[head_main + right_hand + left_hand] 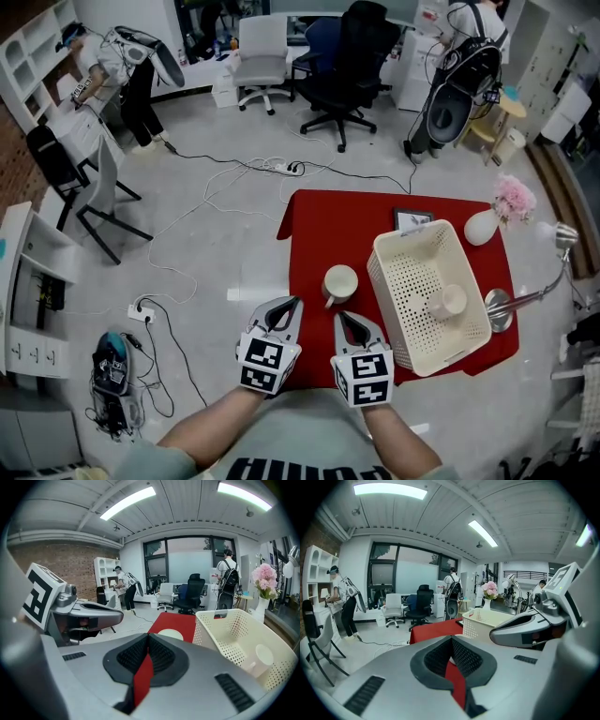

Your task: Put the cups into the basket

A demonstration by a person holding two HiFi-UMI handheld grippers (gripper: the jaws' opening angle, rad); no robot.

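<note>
Now, the right gripper (343,319) hangs over the near edge of the red table (349,223) with its jaws pressed together and nothing between them. The left gripper (292,304), just beside it on the left, is closed and empty too. Just beyond both sets of tips stands one cup (339,283), upright on the cloth and just left of the basket (381,272). A second cup (447,302) already lies inside the basket, toward its right side. As I judge it, the step in hand is picking up the cup on the table, and the right gripper is better placed, since the cup sits almost straight ahead of it. Its jaws must be spread before it goes in, one pad inside the rim and one outside. It should close gently so the cup does not tip, then lift the cup well clear of the basket's tall wall before carrying it right
</note>
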